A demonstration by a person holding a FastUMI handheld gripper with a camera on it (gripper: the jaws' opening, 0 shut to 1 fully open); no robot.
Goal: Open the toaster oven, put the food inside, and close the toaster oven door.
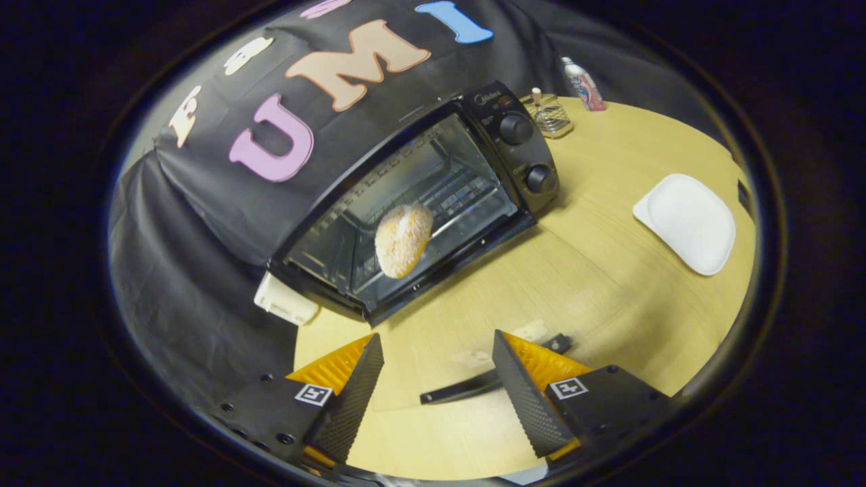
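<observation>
A black toaster oven (433,196) stands on the round wooden table (609,284), against the black cloth, with two knobs (528,152) on its right panel. Its glass door is folded down flat toward me, and the door's dark handle bar (473,387) lies between my fingers, close to the right one. A round, sugar-dusted bun (403,240) sits inside the open cavity near the front, on the wire rack. My gripper (436,338) is open just short of the oven's front edge, with nothing pressed between its fingers.
A white plate (687,223) lies to the right of the oven. Behind the oven's right side stand a small glass jar (551,115) and a bottle (583,84). A white block (284,301) sits by the oven's left front corner.
</observation>
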